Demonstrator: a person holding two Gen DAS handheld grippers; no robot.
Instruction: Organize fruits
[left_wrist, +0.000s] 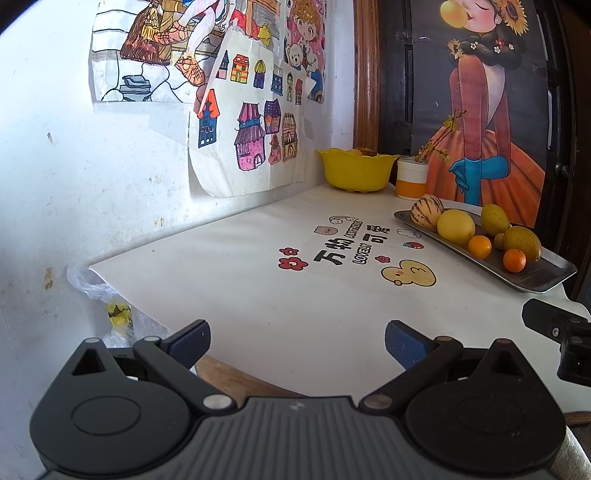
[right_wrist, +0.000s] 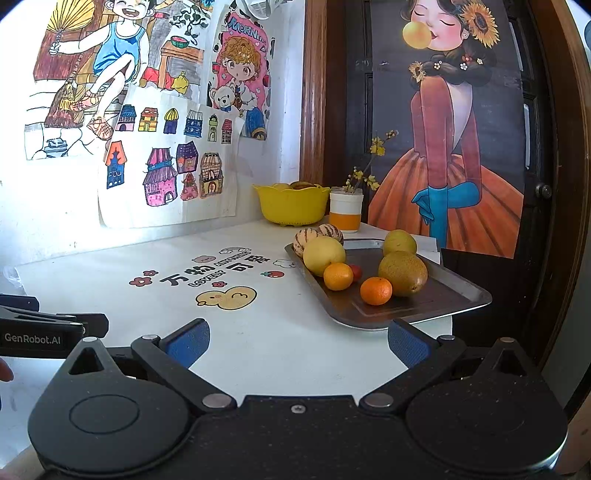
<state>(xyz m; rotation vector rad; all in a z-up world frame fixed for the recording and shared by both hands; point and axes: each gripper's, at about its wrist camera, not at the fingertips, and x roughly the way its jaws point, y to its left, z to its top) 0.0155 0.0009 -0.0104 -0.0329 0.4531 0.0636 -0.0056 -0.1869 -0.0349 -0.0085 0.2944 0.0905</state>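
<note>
A metal tray (right_wrist: 461, 295) (left_wrist: 546, 277) at the table's right holds striped melons (right_wrist: 306, 240), a yellow lemon (right_wrist: 323, 254) (left_wrist: 455, 226), two oranges (right_wrist: 376, 290) (right_wrist: 338, 276), green-brown pears (right_wrist: 402, 273) (left_wrist: 521, 242) and a small red fruit (right_wrist: 356, 272). A yellow bowl (right_wrist: 291, 206) (left_wrist: 356, 170) with fruit in it stands at the back corner. My left gripper (left_wrist: 297, 341) is open over the near table edge, holding nothing. My right gripper (right_wrist: 297, 341) is open just in front of the tray's near end, nothing between its fingers.
A white and orange cup (right_wrist: 346, 214) with yellow flower sprigs stands beside the bowl. A white cloth (left_wrist: 295, 288) with cartoon prints covers the table. Drawings hang on the left wall; a dark door with a poster is behind the tray. A plastic bag (left_wrist: 92, 284) hangs at the left.
</note>
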